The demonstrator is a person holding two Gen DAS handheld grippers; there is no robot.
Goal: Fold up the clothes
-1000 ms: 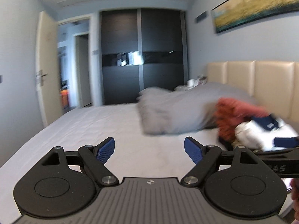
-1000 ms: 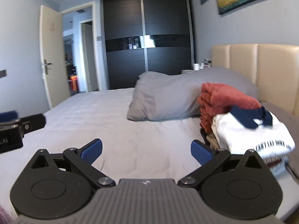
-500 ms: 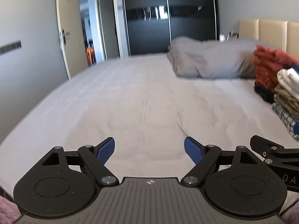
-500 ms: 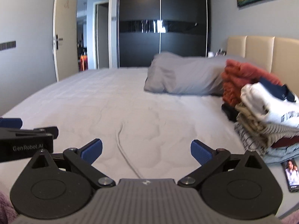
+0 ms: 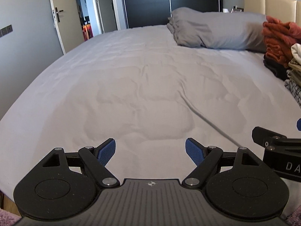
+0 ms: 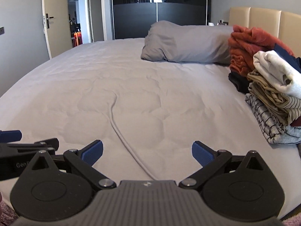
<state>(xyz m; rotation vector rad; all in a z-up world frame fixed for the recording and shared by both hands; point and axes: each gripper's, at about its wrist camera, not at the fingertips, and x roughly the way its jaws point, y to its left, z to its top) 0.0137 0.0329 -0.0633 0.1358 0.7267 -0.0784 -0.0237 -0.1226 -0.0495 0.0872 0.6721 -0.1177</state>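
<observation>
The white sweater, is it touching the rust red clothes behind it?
Touching. The right wrist view shows the white sweater leaning directly against the rust red clothes, no bed showing between them.

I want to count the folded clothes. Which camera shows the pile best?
The right wrist view: the pile of folded clothes shows nearly whole there, layer on layer. The left wrist view catches only its left edge, cut off by the frame.

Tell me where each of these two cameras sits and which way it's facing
Left wrist: on the left gripper, facing across the bed toward the wardrobe; the right gripper shows at its right edge.
Right wrist: on the right gripper, same heading; the left gripper shows at left.
Shared: bed, grey pillow, folded clothes, white cable.
</observation>
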